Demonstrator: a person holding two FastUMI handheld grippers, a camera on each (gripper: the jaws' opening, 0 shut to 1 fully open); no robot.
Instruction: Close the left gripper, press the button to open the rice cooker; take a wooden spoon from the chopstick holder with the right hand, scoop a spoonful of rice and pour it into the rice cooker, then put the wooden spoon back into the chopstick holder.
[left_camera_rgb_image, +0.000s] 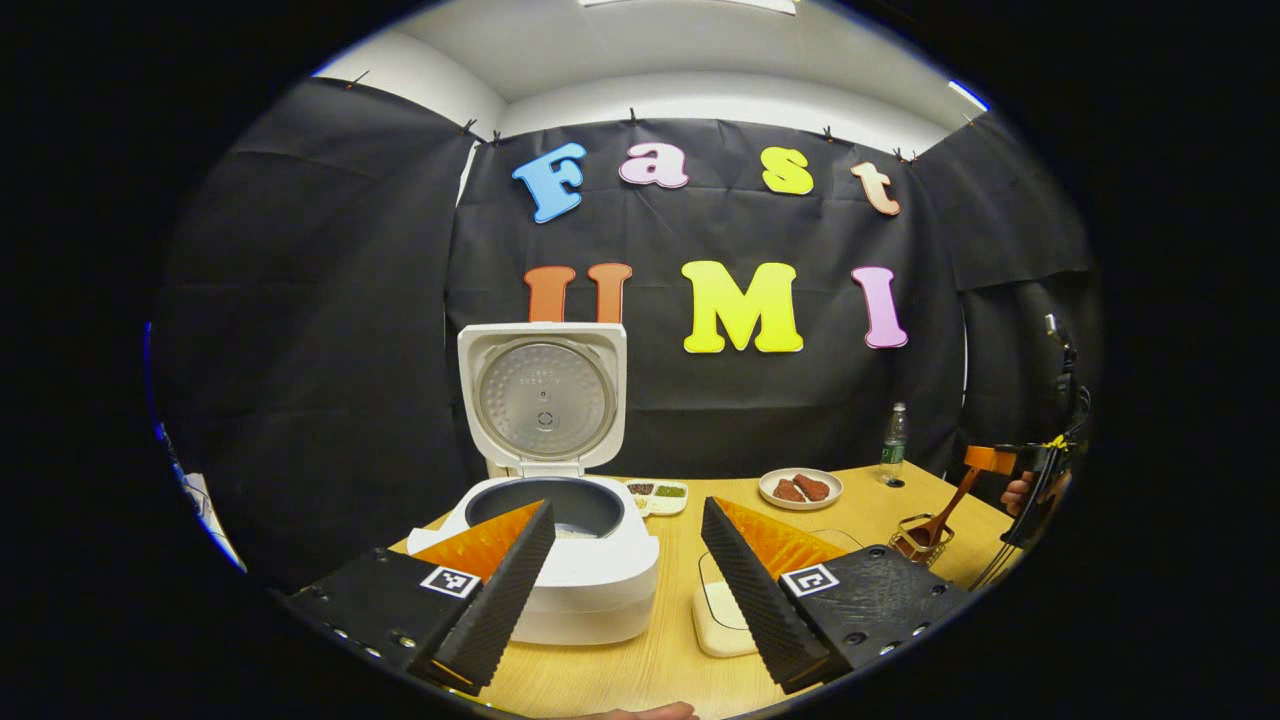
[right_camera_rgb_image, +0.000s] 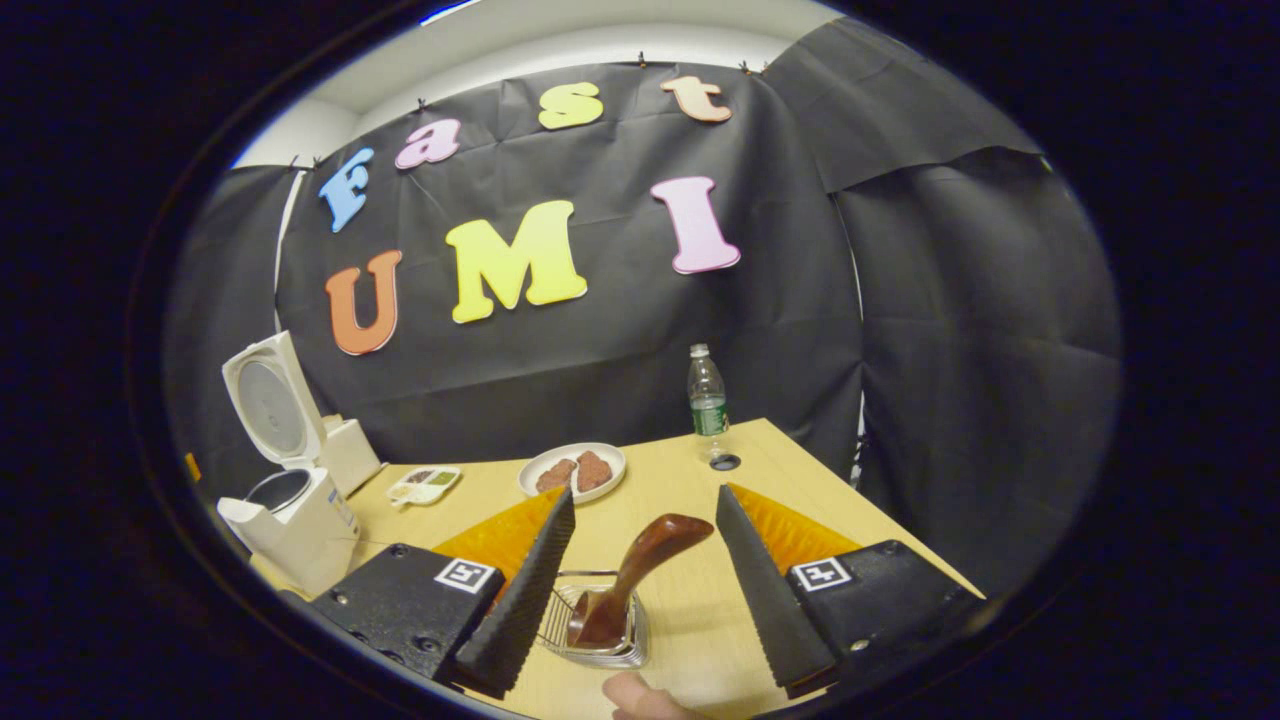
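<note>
Right gripper (right_camera_rgb_image: 640, 585) agape around wooden spoon (right_camera_rgb_image: 640, 570)

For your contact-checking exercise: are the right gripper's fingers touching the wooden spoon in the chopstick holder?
Apart. In the right gripper view, the wooden spoon stands between the open fingers, with bare table visible on both sides of its handle.

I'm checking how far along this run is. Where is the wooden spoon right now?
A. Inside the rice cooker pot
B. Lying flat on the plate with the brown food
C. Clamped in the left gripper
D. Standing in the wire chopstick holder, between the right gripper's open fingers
D: in the right gripper view the wooden spoon stands in the chopstick holder, handle leaning free between the fingers of the open right gripper.
</note>
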